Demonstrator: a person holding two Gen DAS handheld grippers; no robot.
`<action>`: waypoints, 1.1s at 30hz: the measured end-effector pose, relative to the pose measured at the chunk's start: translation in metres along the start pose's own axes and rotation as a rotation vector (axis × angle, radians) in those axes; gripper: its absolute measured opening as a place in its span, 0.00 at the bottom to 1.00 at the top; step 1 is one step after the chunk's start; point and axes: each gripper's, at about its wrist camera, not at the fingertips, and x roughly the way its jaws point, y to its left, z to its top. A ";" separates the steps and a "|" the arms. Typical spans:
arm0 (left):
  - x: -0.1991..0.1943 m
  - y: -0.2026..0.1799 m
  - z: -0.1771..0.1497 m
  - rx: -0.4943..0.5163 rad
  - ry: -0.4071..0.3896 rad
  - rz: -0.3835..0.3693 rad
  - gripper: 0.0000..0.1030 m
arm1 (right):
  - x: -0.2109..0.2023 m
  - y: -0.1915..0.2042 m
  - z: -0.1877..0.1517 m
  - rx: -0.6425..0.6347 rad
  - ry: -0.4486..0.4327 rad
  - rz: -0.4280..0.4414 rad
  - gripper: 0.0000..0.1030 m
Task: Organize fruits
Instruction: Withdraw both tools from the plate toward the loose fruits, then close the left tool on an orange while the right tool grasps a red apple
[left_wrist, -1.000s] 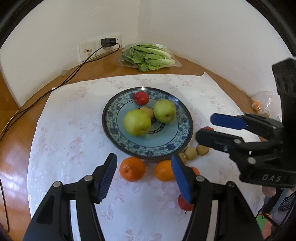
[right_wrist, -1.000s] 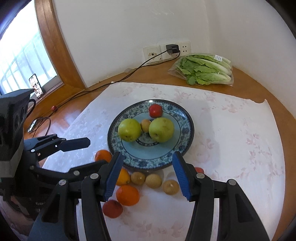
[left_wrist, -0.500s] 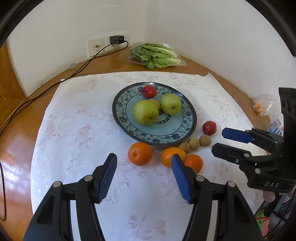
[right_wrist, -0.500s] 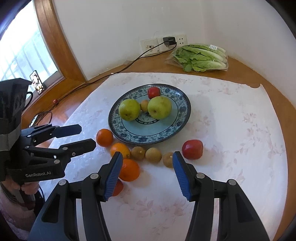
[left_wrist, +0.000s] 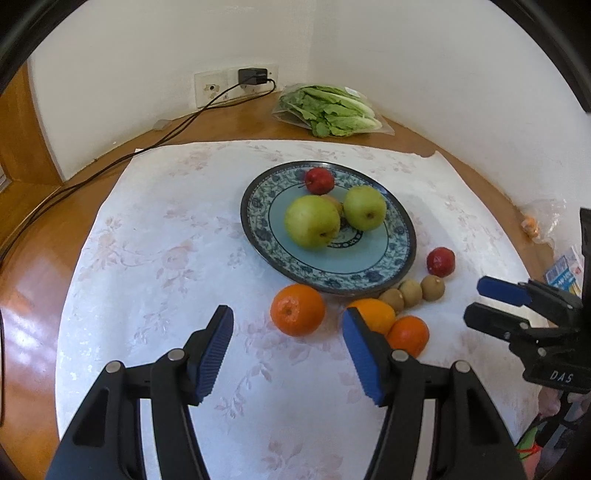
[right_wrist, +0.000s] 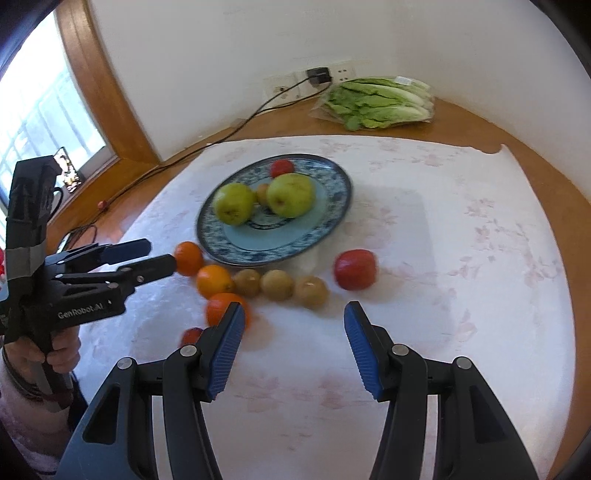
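A blue patterned plate (left_wrist: 400, 242) (right_wrist: 336, 206) holds two green apples (left_wrist: 312, 220) (right_wrist: 290, 194), a small red fruit (left_wrist: 319, 180) and a small brownish fruit between the apples. On the cloth in front of the plate lie three oranges (left_wrist: 297, 309) (right_wrist: 214, 281), three brown kiwis (left_wrist: 410, 292) (right_wrist: 277, 284) and a red apple (left_wrist: 440, 261) (right_wrist: 355, 269). Another small red fruit (right_wrist: 191, 336) lies by my right gripper's left finger. My left gripper (left_wrist: 288, 347) is open and empty, just short of the oranges. My right gripper (right_wrist: 294, 341) is open and empty, short of the kiwis.
A bag of lettuce (left_wrist: 328, 110) (right_wrist: 376, 101) lies at the back near a wall socket with a black cable (left_wrist: 177, 129). A white flowered cloth (left_wrist: 166, 258) covers the round wooden table. A plastic bag and packets (left_wrist: 546, 229) sit at the right edge.
Both grippers have drawn back from the plate and stayed open. More of the fruit on the cloth, including the red apple at the right, has come into view.
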 end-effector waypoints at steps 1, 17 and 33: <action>0.002 0.001 0.001 -0.007 0.000 0.001 0.63 | 0.000 -0.004 0.000 0.007 -0.001 -0.010 0.55; 0.020 0.001 -0.001 -0.041 0.023 -0.005 0.59 | 0.011 -0.027 0.007 0.036 -0.008 -0.073 0.55; 0.027 -0.001 -0.006 -0.053 0.038 -0.032 0.37 | 0.026 -0.032 0.019 0.043 0.013 -0.080 0.45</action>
